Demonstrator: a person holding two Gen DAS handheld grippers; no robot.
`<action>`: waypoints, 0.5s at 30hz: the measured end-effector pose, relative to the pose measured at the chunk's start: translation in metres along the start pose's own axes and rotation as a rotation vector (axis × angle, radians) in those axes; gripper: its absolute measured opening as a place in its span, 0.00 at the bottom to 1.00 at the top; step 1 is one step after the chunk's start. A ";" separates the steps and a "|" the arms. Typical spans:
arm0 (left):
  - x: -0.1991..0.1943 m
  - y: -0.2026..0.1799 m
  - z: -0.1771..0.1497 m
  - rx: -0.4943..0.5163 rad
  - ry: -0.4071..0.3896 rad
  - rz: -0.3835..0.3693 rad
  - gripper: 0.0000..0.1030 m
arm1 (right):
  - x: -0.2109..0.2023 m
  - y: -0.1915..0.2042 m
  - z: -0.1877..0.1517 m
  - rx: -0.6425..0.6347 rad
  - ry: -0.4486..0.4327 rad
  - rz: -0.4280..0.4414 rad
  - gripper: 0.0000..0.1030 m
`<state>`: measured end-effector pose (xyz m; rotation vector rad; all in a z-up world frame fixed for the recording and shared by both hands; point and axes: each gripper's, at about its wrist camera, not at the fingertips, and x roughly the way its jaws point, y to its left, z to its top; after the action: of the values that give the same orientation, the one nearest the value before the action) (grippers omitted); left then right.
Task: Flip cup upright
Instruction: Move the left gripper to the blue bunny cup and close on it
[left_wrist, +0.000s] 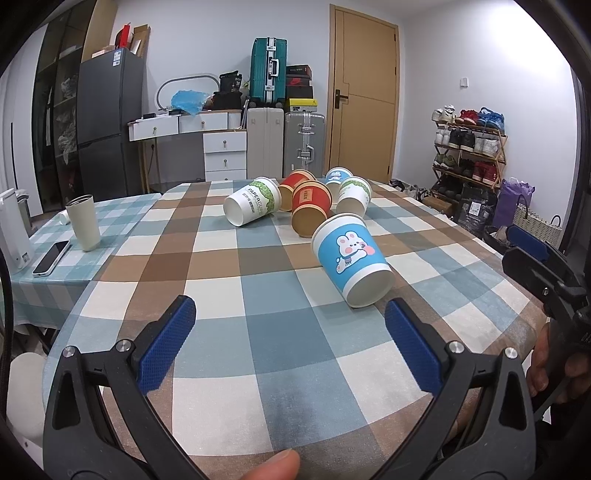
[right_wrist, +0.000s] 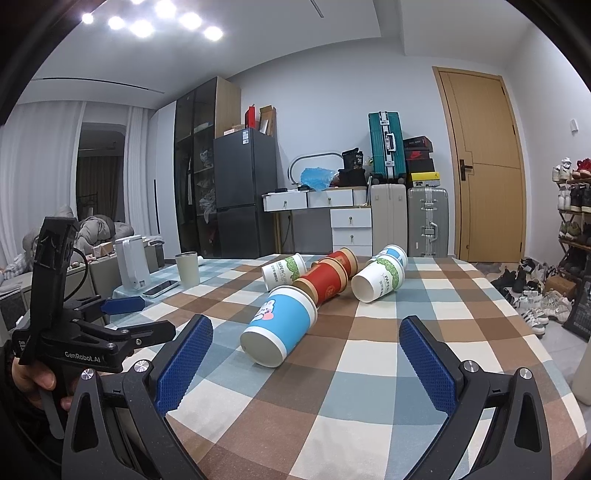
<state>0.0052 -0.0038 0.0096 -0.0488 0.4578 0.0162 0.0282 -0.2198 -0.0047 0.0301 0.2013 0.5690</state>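
The left tool (left_wrist: 290, 332) hovers low over the checked worktop (left_wrist: 229, 332), fingers spread wide, holding nothing. The right tool (right_wrist: 306, 347) is likewise spread and unloaded. The blue rabbit cup (left_wrist: 351, 260) lies on its side just ahead of both, base toward them.

Both low over the checked table (left_wrist: 258, 332), looking along it toward the wooden door (left_wrist: 364, 96). Left wrist view close to the blue rabbit cup (left_wrist: 351, 254), left of it; right wrist view equally close, right of it. Shared: cup cluster, suitcases, door.
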 end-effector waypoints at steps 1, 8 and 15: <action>0.000 0.000 0.000 0.000 0.000 -0.001 0.99 | 0.000 0.001 0.000 -0.001 0.000 -0.001 1.00; 0.000 -0.001 0.000 0.000 0.001 0.001 0.99 | 0.000 -0.004 0.001 0.017 0.012 -0.021 1.00; 0.011 -0.007 0.006 0.003 0.033 0.000 0.99 | 0.009 -0.008 -0.002 0.029 0.066 -0.072 1.00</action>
<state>0.0180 -0.0099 0.0103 -0.0457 0.4912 0.0143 0.0394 -0.2222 -0.0086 0.0317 0.2737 0.4956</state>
